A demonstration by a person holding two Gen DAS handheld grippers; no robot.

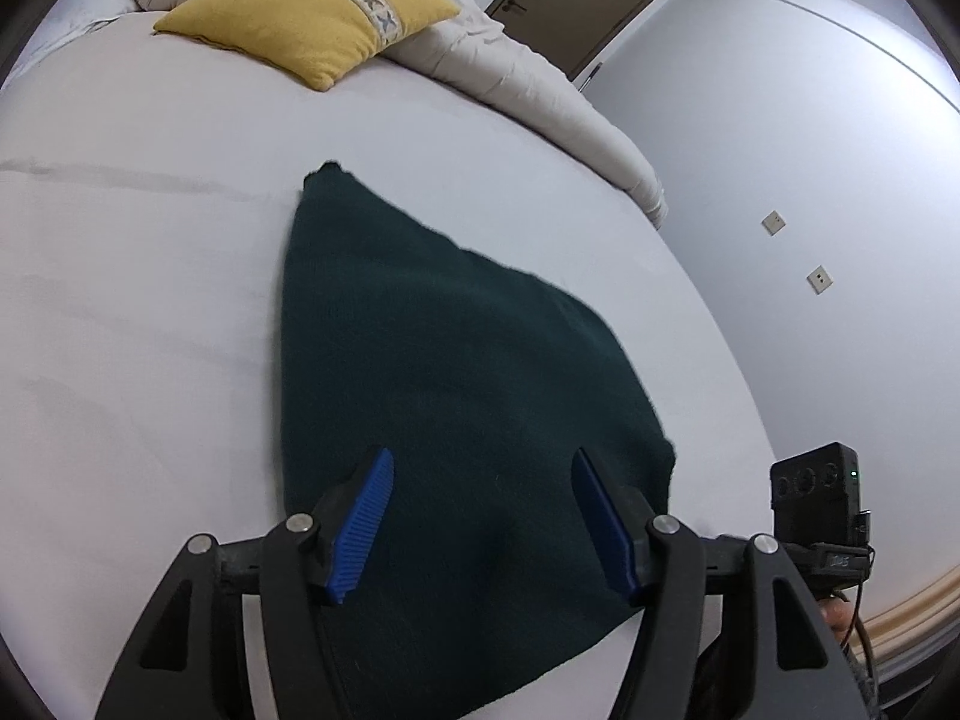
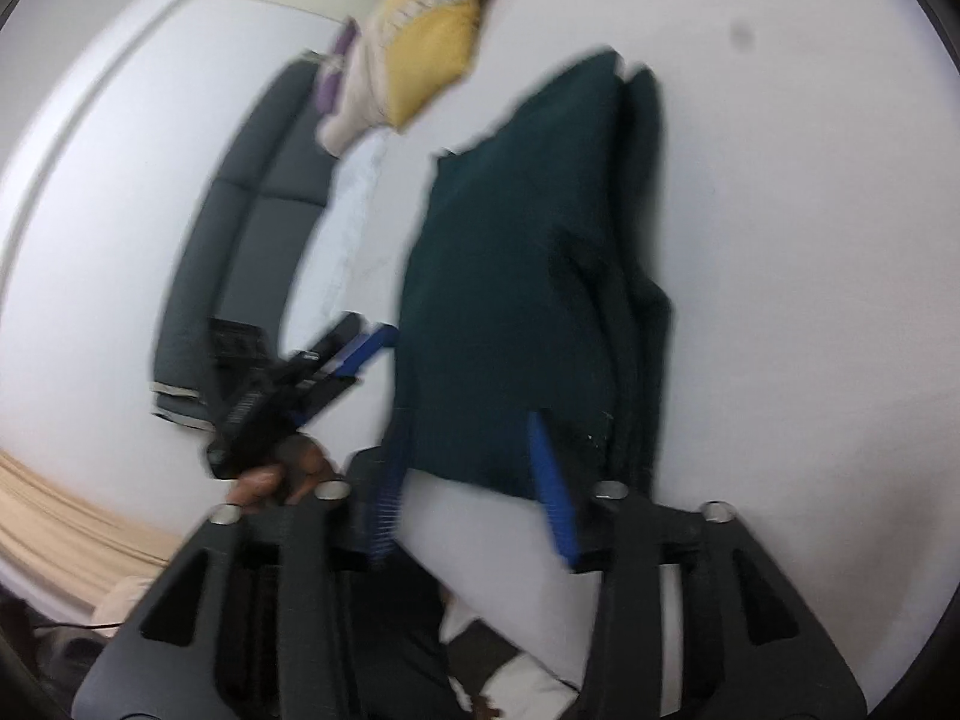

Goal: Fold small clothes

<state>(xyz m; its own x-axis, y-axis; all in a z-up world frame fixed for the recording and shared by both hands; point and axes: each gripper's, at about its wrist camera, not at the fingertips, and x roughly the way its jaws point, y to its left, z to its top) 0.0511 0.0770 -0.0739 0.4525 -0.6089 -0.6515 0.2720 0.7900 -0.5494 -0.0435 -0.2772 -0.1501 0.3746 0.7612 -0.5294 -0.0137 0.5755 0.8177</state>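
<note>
A dark green knitted garment [image 1: 456, 372] lies folded on the white bed [image 1: 132, 276]. My left gripper [image 1: 480, 462] is open, its blue pads spread just above the garment's near part, holding nothing. In the right wrist view the same garment [image 2: 528, 252] shows stacked folded layers along its right side. My right gripper [image 2: 474, 426] is open at the garment's near edge, the edge between its blue fingers [image 2: 549, 480]. The left gripper [image 2: 360, 345] appears there too, at the garment's left side. The right wrist view is blurred.
A yellow pillow [image 1: 306, 15] and a rumpled beige duvet [image 1: 528, 78] lie at the far side of the bed. The bed's right edge [image 1: 738, 396] drops off toward a grey wall. A dark sofa [image 2: 252, 192] stands beyond the bed.
</note>
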